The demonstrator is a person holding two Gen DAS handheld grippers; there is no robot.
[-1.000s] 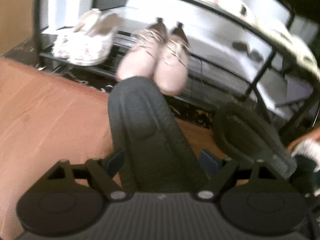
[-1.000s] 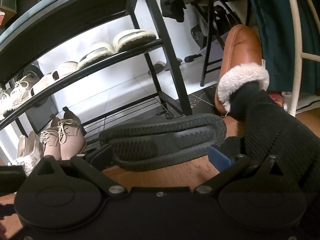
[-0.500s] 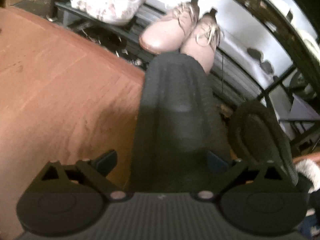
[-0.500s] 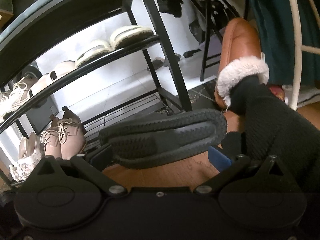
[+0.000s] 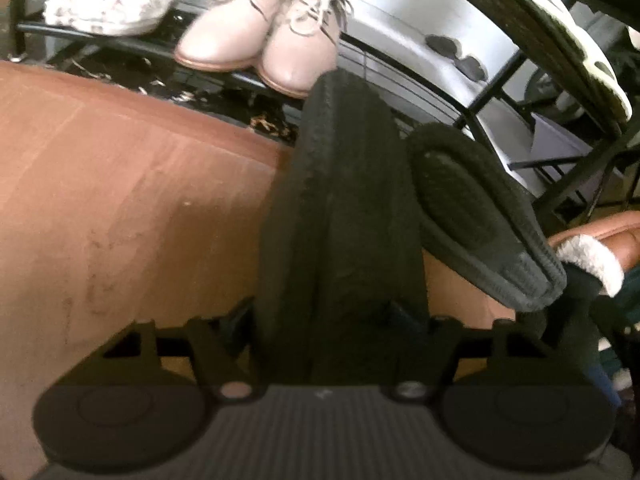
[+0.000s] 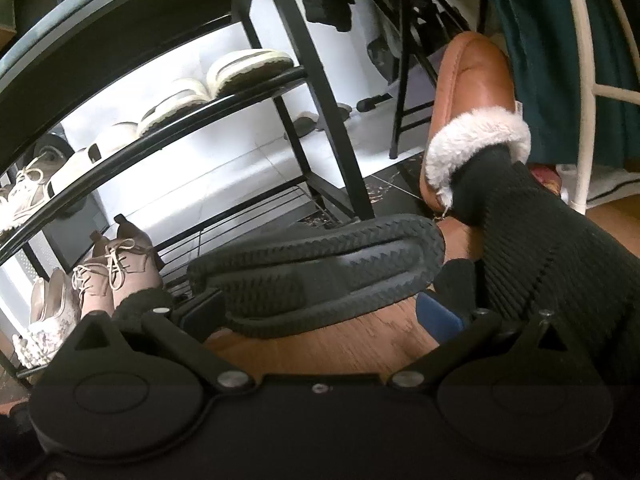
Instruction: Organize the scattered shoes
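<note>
As left tool (image 5: 326,322) dips rackward, jaws closing on black slipper (image 5: 344,200) | right tool (image 6: 316,308) pinches second slipper (image 6: 320,268) | shelving beside pink shoes (image 5: 260,36) looks imminent.

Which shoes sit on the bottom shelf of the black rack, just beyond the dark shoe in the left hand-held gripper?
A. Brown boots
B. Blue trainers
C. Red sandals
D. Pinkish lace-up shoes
D: a pair of pinkish lace-up shoes stands on the bottom shelf, just past the toe of the dark shoe.
</note>
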